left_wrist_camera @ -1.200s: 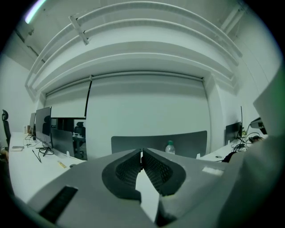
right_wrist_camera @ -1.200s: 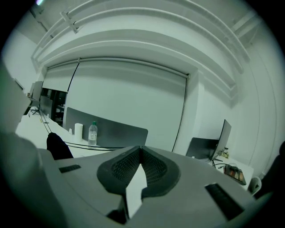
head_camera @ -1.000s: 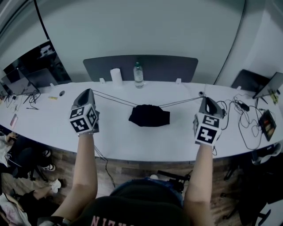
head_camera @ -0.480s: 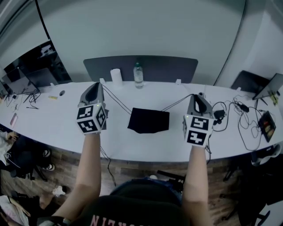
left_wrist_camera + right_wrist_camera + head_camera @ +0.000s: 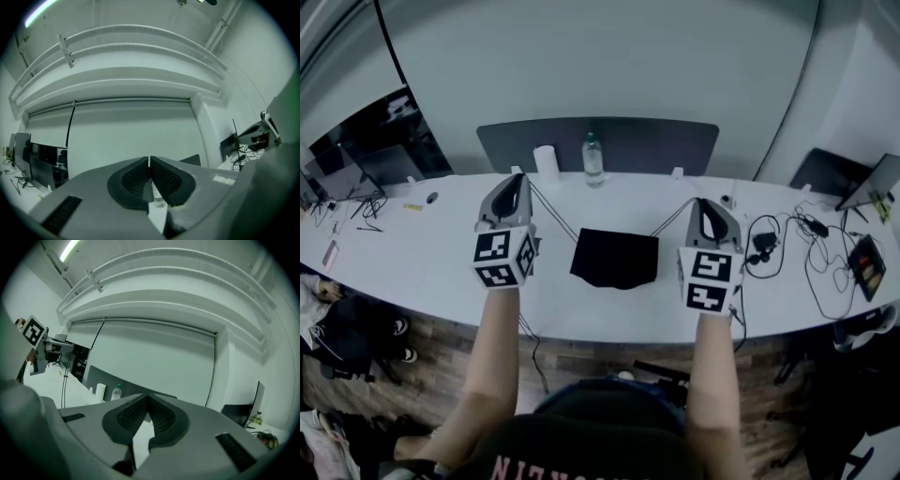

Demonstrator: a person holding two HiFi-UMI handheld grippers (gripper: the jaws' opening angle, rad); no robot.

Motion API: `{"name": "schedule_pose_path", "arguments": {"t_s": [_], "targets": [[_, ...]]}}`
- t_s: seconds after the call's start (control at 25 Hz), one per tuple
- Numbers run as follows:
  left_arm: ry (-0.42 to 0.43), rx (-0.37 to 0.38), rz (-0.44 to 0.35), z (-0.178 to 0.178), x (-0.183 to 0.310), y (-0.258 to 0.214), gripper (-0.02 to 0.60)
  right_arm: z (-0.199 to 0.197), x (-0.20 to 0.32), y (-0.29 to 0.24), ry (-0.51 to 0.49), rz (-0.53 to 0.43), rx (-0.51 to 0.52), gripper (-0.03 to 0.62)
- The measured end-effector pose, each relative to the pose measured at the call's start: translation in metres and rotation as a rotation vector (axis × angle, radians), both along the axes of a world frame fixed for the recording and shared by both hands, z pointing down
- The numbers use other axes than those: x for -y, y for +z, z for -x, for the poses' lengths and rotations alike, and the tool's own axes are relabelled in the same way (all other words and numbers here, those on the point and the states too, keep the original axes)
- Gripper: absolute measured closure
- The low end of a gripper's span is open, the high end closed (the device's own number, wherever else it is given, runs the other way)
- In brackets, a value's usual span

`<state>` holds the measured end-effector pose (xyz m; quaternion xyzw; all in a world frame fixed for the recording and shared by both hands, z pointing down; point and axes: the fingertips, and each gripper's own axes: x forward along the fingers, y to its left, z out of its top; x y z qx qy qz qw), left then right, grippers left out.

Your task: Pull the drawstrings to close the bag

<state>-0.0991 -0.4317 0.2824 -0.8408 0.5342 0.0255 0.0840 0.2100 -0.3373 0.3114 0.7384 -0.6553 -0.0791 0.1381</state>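
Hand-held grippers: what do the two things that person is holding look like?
The left hand-held gripper and right hand-held gripper are grey wedge-shaped shells tapering to two jaws lined with dark, mesh-textured pads. Each carries a white cube with black square markers at its rear. The forearms are sleeveless; the top is dark.

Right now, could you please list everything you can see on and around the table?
bag: one, black, flat at the table's centre.
drawstrings: two, dark, from the bag out to both sides.
water bottle: one, clear, table's back edge.
cylinder: one, white, left of the bottle.
divider panel: one, dark grey, behind the table.
cables: several, black, table's right end.
table: one, white.
left hand-held gripper: one, grey, shut on a drawstring, left of the bag.
right hand-held gripper: one, grey, shut on a drawstring, right of the bag.
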Motion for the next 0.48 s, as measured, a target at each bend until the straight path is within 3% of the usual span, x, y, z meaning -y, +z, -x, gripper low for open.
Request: {"name": "schedule_pose_path", "arguments": {"t_s": [0.48], "targets": [[0.025,0.017,-0.023,-0.015,-0.008,-0.004,0.569,0.002,-0.007,0.001,-0.01,-0.008,-0.004,0.589]]}}
